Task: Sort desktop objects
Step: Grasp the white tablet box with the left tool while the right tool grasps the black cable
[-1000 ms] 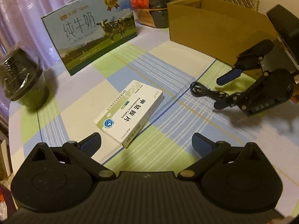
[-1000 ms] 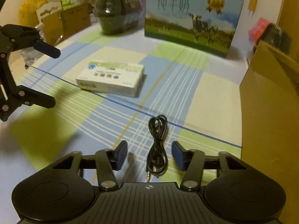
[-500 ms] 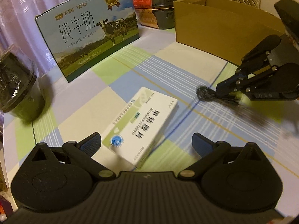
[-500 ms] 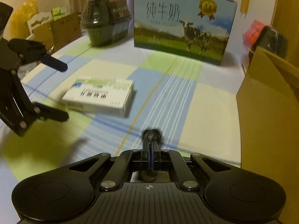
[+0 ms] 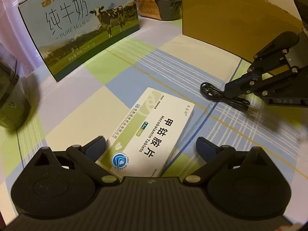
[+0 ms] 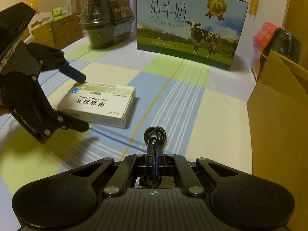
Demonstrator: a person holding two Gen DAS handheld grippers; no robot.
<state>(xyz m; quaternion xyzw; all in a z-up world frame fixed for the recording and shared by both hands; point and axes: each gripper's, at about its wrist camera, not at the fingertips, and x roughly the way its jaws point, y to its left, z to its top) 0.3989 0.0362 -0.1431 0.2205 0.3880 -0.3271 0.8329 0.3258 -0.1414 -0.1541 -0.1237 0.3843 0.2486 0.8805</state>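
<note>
A white and green tablet box [image 5: 152, 132] lies flat on the checked tablecloth, and it shows too in the right wrist view, tablet box [image 6: 100, 104]. My left gripper [image 5: 151, 149] is open with the near end of the box between its fingers, apart from both pads. A coiled black cable [image 6: 155, 134] sits pinched in my right gripper [image 6: 155, 156], which is shut on it. From the left wrist view the cable [image 5: 217, 94] trails out of the right gripper [image 5: 233, 91] just above the cloth.
An open cardboard box [image 5: 231, 17] stands at the back right, its wall [image 6: 279, 125] close to my right gripper. A pure milk carton [image 5: 80, 25] stands behind. Dark wrapped bowls [image 6: 107, 28] sit at the table's far corners. The tablecloth [image 6: 173, 96] has blue, green and cream squares.
My right gripper has shut on the cable and raised it slightly. My left gripper moved forward until the tablet box lay between its open fingers.
</note>
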